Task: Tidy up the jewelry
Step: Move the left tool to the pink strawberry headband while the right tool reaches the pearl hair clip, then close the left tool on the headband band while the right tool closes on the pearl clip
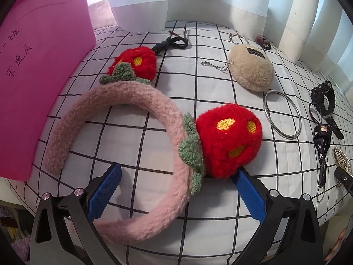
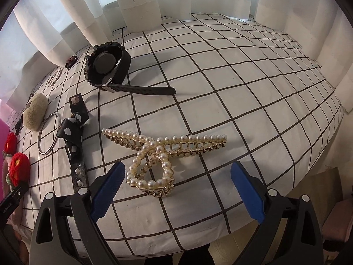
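A fuzzy pink headband (image 1: 141,101) with two red strawberry pompoms lies on the white grid cloth (image 1: 143,145). One pompom (image 1: 229,139) sits just beyond the blue fingertips of my left gripper (image 1: 178,172), which stands open over the band's near end. In the right wrist view a pearl hair claw (image 2: 158,161) lies on the cloth (image 2: 220,88). My right gripper (image 2: 176,172) is open around its looped near end. The claw's tip (image 1: 342,158) shows at the right edge of the left wrist view.
A pink box (image 1: 44,66) stands at the left. On the cloth lie a beige plush keychain (image 1: 251,68), a silver bangle (image 1: 282,114), a black watch (image 2: 106,66), a black printed strap (image 2: 74,128), a dark hair tie (image 1: 174,42), small rings (image 1: 237,36). White curtains (image 2: 139,0) hang behind.
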`<state>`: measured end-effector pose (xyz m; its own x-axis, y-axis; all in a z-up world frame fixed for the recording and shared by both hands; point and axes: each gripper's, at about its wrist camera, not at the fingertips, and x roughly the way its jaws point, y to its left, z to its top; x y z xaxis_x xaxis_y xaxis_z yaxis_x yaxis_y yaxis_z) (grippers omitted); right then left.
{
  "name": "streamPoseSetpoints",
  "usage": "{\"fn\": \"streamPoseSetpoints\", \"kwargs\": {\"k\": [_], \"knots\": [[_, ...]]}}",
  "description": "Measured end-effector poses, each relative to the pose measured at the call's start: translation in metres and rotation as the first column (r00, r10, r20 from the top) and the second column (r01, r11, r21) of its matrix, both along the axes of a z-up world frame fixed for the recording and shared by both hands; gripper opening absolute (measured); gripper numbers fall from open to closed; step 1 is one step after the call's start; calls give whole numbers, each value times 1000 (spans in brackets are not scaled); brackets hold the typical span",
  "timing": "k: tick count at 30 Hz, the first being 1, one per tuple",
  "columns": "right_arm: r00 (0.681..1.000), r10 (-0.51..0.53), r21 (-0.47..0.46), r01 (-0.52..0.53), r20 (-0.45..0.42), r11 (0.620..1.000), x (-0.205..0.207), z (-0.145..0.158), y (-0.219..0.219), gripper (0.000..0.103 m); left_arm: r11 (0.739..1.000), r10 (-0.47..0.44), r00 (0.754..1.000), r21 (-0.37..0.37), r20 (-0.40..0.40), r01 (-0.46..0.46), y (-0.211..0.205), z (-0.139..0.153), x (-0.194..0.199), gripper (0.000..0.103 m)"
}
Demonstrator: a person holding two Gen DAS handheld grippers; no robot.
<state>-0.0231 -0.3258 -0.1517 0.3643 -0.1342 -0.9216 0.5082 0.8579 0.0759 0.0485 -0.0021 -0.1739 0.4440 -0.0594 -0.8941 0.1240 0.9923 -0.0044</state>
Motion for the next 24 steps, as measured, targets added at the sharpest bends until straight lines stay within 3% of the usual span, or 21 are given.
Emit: {"fn": "streamPoseSetpoints", "kwargs": {"k": [9,11,18,22,24], "knots": [[1000,-3,-55,4,27,998,-2,-2,6,92,1000,-7,996,-8,85,7,-4,1,-3,93],[999,-1,-80,4,33,997,-4,-1,8,83,999,-29,994,-10,102,30,-6,3,-7,86],[998,37,-99,-32,46,995,-3,7,6,31,994,-102,988,-15,118,104,-25,9,-15,37],[996,66,-58,-63,57,996,-3,8,0,30,994,-110,988,-7,111,112,-29,12,-14,15],[996,70,-33,-69,59,997,-4,9,-4,30,994,-105,989,-7,106,106,-28,14,-14,14]]}}
